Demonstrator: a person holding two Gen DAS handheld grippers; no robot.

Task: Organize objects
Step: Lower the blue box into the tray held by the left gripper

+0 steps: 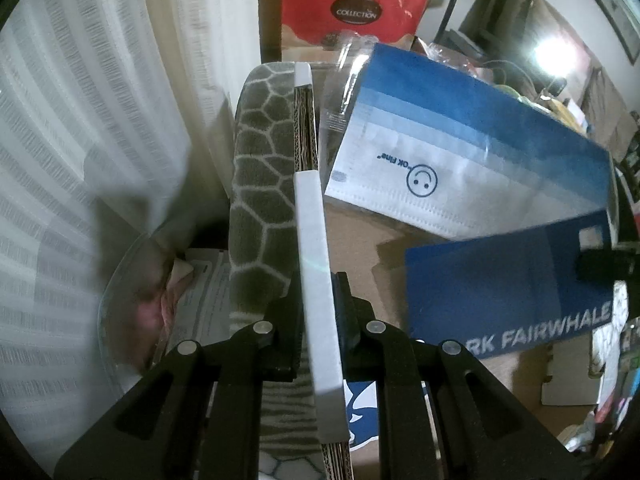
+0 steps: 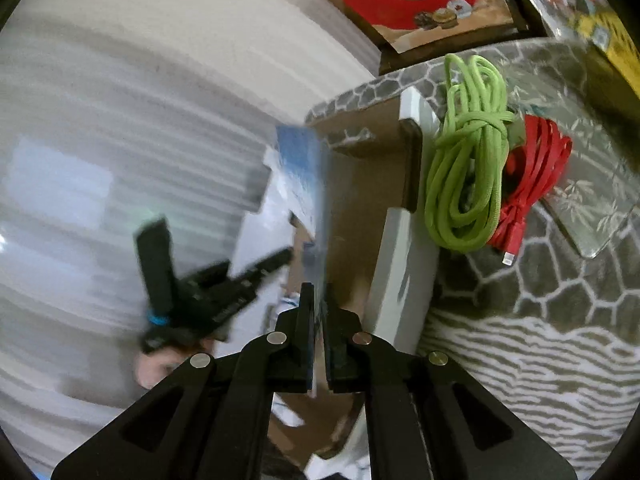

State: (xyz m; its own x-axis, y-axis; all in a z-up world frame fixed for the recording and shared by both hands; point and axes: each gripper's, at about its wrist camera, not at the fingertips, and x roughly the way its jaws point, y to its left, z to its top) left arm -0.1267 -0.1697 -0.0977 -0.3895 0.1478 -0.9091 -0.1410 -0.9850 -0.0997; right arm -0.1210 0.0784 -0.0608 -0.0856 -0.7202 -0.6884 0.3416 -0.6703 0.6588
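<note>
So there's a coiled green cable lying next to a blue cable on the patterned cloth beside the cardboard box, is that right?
Not quite. In the right wrist view the green cable lies coiled beside a red cable, not a blue one. Both rest on the patterned cloth next to the cardboard box, as you said.

Left gripper at 9 o'clock in right wrist view is motion-blurred; blue packet's lettering cut off at 3 o'clock.
</note>
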